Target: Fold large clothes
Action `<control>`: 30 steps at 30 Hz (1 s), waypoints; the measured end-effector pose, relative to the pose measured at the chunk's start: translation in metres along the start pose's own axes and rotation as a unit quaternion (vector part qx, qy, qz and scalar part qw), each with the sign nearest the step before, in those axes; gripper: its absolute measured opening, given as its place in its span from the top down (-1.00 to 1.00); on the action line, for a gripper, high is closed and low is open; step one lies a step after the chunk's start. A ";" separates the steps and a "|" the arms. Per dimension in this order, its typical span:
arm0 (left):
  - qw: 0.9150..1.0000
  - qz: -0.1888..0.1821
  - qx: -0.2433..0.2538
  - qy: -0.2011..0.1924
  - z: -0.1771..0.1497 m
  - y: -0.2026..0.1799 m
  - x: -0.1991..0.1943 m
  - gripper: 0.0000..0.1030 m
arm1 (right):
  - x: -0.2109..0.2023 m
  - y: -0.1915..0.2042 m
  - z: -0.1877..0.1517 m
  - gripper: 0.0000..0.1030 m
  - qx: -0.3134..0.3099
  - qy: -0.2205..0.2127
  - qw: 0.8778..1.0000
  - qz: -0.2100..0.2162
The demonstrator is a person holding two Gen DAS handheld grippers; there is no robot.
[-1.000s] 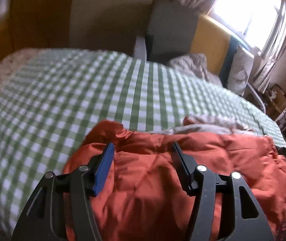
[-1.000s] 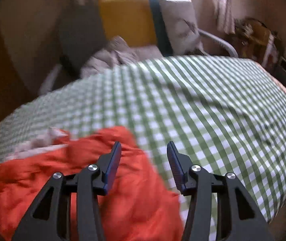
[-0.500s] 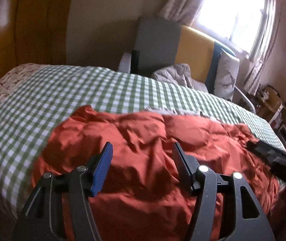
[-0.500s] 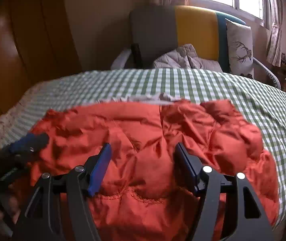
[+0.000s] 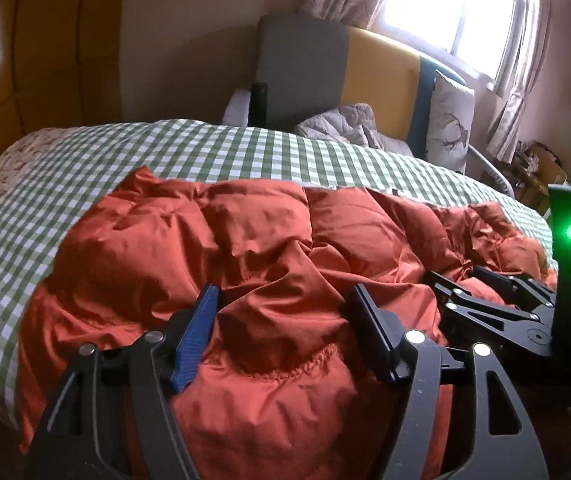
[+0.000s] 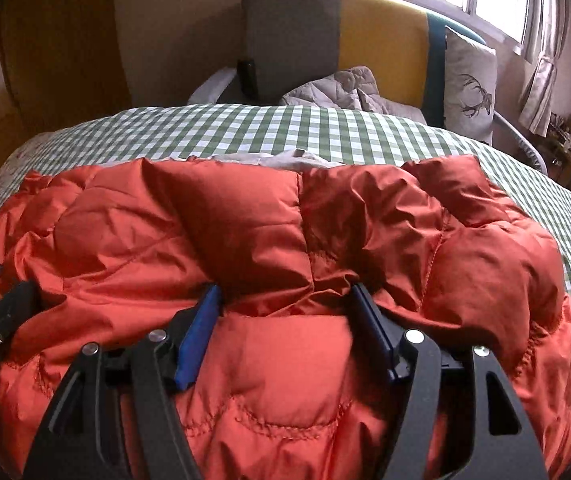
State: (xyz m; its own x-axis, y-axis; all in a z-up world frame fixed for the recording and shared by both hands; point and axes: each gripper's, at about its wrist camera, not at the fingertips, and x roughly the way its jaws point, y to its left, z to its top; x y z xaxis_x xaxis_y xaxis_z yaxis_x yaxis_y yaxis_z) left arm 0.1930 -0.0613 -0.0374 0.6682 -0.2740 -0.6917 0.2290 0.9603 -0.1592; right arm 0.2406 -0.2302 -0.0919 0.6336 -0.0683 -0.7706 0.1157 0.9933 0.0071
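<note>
Orange quilted down jacket [image 6: 269, 240] spread on green-checked bed cover [image 6: 285, 132].
Jacket lies crumpled along the bed's near edge. Left gripper [image 5: 285, 308] and right gripper [image 6: 285, 304] sit side by side over the hem, jaws spread wide, fabric bulging between them, ungripped.

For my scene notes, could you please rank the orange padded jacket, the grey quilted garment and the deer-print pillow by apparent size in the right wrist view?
1. orange padded jacket, largest, though nearest the camera.
2 and 3. grey quilted garment and deer-print pillow look alike; no ranking.
</note>
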 end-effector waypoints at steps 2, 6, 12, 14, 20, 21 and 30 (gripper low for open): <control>1.000 0.005 0.004 0.004 0.000 -0.001 0.006 -0.30 | 0.000 -0.002 0.002 -0.29 0.005 0.007 1.000 0.006; 1.000 0.013 0.009 0.010 -0.002 -0.004 0.013 -0.34 | -0.024 -0.016 0.005 -0.36 0.037 0.009 0.998 0.046; 1.000 0.017 0.016 0.011 -0.005 -0.004 0.016 -0.37 | -0.083 -0.069 -0.002 -0.50 0.097 -0.033 0.994 0.047; 1.000 0.019 0.016 0.008 -0.005 -0.004 0.014 -0.37 | -0.098 -0.096 -0.008 -0.54 0.123 -0.043 0.991 0.016; 0.999 0.015 0.003 -0.032 -0.010 -0.005 -0.015 -0.37 | -0.122 -0.188 -0.050 -0.64 0.214 -0.028 0.976 -0.043; 0.999 0.006 0.003 -0.035 -0.010 -0.007 -0.019 -0.37 | -0.122 -0.201 -0.061 -0.67 0.235 -0.020 0.971 -0.028; 0.999 -0.022 0.025 0.013 -0.018 -0.024 0.002 -0.37 | -0.074 -0.234 -0.113 -0.96 0.353 0.034 0.919 0.175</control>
State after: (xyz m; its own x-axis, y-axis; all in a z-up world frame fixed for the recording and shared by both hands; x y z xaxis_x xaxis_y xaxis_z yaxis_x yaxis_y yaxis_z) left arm 0.1759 -0.0844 -0.0482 0.6379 -0.3141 -0.7032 0.2939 0.9432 -0.1546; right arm 0.0804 -0.4474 -0.1089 0.6803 0.2729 -0.6802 0.3960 0.6441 0.6545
